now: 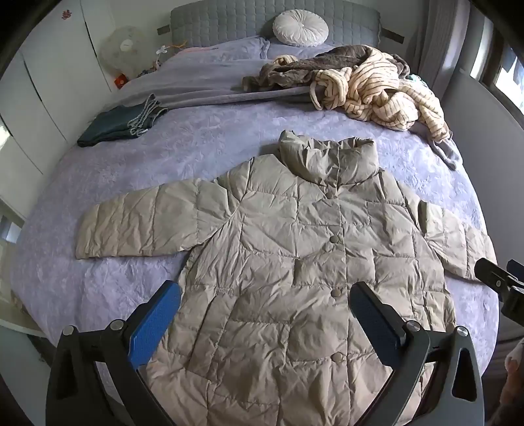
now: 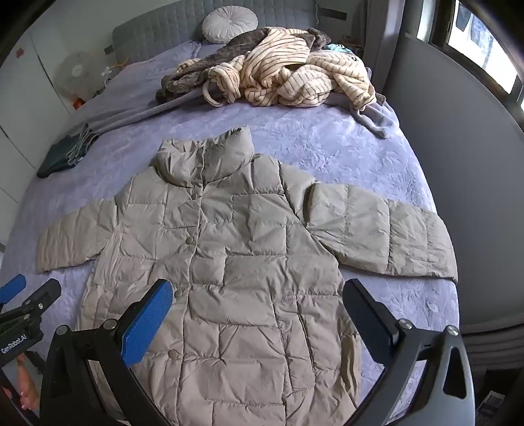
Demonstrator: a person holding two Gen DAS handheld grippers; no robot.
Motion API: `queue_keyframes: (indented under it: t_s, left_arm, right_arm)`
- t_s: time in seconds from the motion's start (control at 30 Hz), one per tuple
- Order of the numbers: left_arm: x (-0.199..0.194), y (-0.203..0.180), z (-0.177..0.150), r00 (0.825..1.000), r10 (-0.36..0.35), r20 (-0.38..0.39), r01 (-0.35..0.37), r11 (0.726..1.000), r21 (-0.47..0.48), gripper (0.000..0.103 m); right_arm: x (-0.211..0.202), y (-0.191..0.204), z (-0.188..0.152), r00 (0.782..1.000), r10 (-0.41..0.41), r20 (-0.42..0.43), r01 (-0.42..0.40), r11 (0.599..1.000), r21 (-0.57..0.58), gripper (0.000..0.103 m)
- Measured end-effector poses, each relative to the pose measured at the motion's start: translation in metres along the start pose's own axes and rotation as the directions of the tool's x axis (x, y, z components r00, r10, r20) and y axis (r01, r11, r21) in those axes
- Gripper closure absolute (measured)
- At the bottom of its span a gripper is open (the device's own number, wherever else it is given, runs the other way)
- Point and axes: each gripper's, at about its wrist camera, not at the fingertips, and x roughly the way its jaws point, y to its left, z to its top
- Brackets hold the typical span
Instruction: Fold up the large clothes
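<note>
The left gripper (image 1: 265,291) hung above the lower half of the coat, its jaws spread as wide as they go and nothing between them. The right gripper (image 2: 258,290) hovered beside it in the same way, jaws fully apart and empty, also over the coat's lower front.

The coat (image 1: 294,262), a beige quilted puffer, lay flat and face up on the bed (image 1: 131,157), buttoned down the middle, its collar toward the headboard (image 1: 229,19) and both sleeves stretched out to the sides.

Beyond the collar, a heap of striped cream and brown-grey clothes (image 1: 366,88) sat near the far right of the bed. A folded dark garment (image 1: 118,126) rested near the bed's left edge, well apart from the coat. A round pale cushion (image 1: 299,28) leaned against the headboard.
</note>
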Motion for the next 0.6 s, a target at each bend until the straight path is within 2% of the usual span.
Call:
queue_keyframes:
  t_s: [0.6]
  left_arm:
    - [-0.0003,0.0007,-0.002,1.0,0.0,0.003,0.0,1.0,-0.001,0.0]
  right_arm:
    - [-0.0015,-0.0001,-0.0012,1.0,0.001,0.002,-0.001,1.0,-0.003,0.0]
